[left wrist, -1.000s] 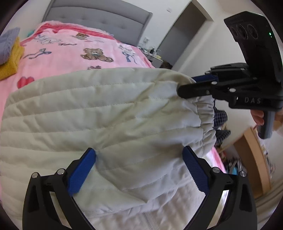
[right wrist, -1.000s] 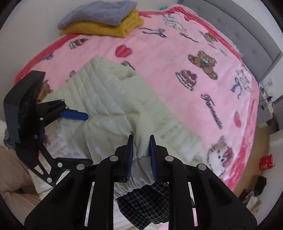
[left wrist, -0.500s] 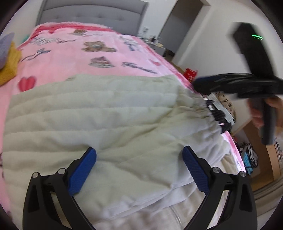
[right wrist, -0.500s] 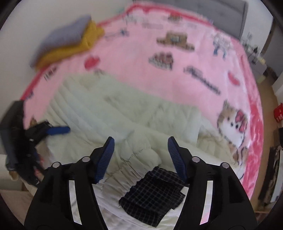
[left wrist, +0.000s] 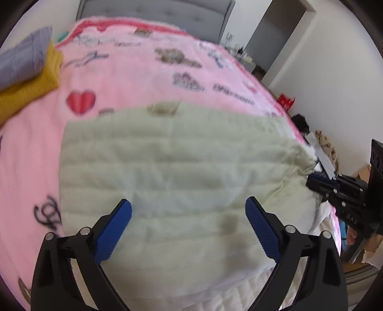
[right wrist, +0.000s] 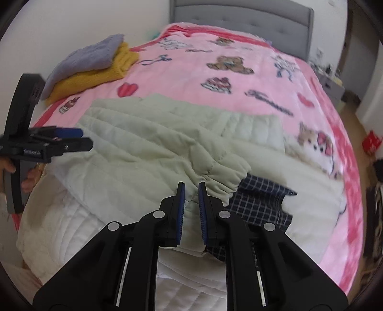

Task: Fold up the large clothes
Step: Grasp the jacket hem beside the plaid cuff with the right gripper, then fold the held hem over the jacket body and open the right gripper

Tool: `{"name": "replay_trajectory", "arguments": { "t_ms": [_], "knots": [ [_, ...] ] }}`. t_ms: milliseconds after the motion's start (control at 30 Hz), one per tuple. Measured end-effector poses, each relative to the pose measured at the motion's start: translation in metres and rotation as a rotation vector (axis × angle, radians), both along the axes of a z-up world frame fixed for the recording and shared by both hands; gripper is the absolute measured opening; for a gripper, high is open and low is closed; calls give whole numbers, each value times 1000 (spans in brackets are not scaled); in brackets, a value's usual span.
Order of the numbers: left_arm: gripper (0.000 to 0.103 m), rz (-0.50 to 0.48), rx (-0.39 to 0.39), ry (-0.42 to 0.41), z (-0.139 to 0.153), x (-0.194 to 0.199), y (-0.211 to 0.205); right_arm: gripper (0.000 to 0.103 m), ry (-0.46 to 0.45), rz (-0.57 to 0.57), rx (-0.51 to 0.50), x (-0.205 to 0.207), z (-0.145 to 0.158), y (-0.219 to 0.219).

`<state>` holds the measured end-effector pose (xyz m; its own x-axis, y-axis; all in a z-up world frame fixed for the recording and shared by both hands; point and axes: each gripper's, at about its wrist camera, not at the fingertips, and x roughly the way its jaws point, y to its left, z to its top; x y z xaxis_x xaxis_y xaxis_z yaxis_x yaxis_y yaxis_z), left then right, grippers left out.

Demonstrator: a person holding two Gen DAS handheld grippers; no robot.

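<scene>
A pale green quilted jacket [left wrist: 182, 162] lies spread on the pink blanket [left wrist: 134, 79], one sleeve folded across its body [right wrist: 153, 148]. My left gripper [left wrist: 189, 227] hovers open just above the jacket's near part, with nothing between its pads; the right wrist view shows it at the jacket's left side [right wrist: 76, 138]. My right gripper [right wrist: 190, 208] is closing, its blue pads nearly together with the gathered sleeve cuff [right wrist: 215, 179] pinched between them. The left wrist view has it at the jacket's right edge [left wrist: 318, 183]. A dark checked fabric [right wrist: 261, 203] sticks out beside the cuff.
Folded grey and yellow clothes [right wrist: 95, 62] are stacked at the bed's far left. A grey headboard [right wrist: 241, 21] stands behind. White quilted bedding [right wrist: 79, 215] hangs at the near edge. A red item [right wrist: 371, 141] lies on the floor to the right of the bed.
The right gripper let go of the raised cuff, opened wide, sank, and has closed on the cuff again. The sleeve now lies flat. The left gripper shifted over the jacket, still open.
</scene>
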<state>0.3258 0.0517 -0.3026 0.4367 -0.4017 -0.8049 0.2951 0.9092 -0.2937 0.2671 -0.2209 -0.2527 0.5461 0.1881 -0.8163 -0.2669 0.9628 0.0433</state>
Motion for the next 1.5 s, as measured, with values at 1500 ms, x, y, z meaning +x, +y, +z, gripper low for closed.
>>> {"name": "replay_trajectory", "arguments": {
  "t_ms": [1500],
  "knots": [
    [95,-42,164,-60,-43,-53,-12,30,85,-103,-1,-45,-47,12]
  ]
}}
